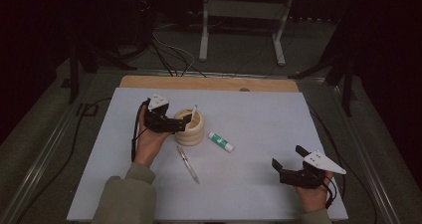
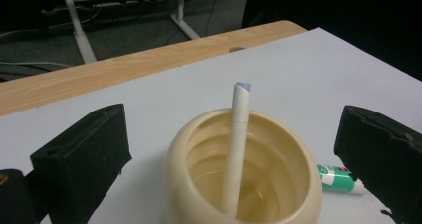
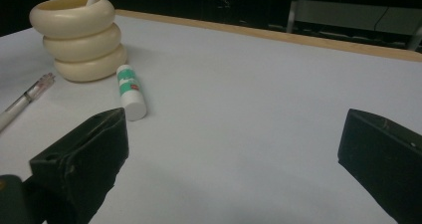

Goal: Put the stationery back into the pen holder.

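While both grippers, left [image 1: 180,123] and right [image 1: 288,160], stand spread, the stiff, light white pen [image 2: 236,149] in the cream holder [image 2: 293,184] wants pinching near its top.

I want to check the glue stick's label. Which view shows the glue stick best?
The right gripper view: the glue stick lies whole and near. The high view shows it small; the left gripper view shows one end.

Overhead plus two low, perhaps overlapping views
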